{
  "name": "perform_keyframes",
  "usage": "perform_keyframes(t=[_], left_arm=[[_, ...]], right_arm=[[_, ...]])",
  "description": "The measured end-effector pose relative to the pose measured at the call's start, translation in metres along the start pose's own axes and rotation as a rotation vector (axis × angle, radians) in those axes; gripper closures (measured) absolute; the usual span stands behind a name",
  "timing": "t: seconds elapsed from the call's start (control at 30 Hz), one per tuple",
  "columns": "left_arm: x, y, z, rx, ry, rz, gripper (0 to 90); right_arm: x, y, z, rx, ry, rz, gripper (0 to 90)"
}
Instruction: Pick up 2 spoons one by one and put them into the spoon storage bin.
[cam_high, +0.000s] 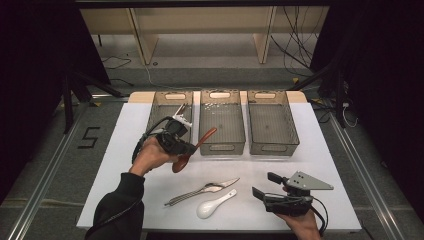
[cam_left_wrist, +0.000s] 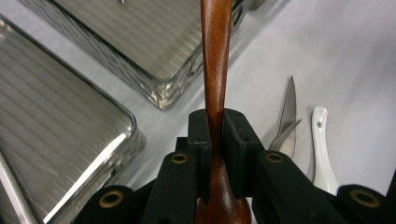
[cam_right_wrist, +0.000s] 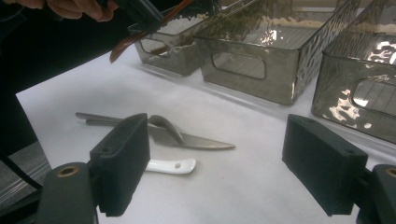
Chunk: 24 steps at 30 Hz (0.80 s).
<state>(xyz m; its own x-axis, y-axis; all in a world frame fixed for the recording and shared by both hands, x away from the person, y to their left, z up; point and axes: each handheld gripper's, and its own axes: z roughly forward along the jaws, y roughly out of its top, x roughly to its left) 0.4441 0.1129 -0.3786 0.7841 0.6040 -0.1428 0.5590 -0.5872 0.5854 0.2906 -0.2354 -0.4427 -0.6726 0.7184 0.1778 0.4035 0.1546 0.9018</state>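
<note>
Three bins (cam_high: 222, 131) line the table's (cam_high: 320, 165) upper half, likely for sorting cutlery. Left of centre in the high view, the left gripper (cam_high: 186, 148) is clamped on a brown spoon (cam_high: 192, 150), held above the table before the middle bin. It is glossy, dark wood, slim-handled. At lower right the right gripper (cam_high: 264, 186) rests with jaws apart, empty. Knife (cam_high: 220, 187), white spoon (cam_high: 212, 205) wait below.

Left gripper (cam_high: 192, 148) raised off the table, jaws clamped tight on a brown wooden spoon (cam_high: 192, 150) at its neck, left forearm angled in from bottom; right gripper (cam_high: 265, 186) low near the table edge, jaws wide apart, nothing between them.
</note>
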Motion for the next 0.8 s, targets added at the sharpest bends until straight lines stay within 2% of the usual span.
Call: perform_keyframes(t=[0.27, 0.47, 0.8], left_arm=[[0.004, 0.021, 0.002, -0.032, -0.016, -0.006, 81.3], [0.006, 0.039, 0.004, -0.066, 0.002, -0.015, 81.3], [0.012, 0.064, 0.009, -0.095, 0.026, -0.023, 81.3]], right_arm=[[0.001, 0.0, 0.0, 0.002, 0.002, 0.0, 23.7], [0.0, 0.0, 0.0, 0.002, 0.003, 0.004, 23.7], [0.0, 0.0, 0.0, -0.004, 0.004, 0.002, 23.7]])
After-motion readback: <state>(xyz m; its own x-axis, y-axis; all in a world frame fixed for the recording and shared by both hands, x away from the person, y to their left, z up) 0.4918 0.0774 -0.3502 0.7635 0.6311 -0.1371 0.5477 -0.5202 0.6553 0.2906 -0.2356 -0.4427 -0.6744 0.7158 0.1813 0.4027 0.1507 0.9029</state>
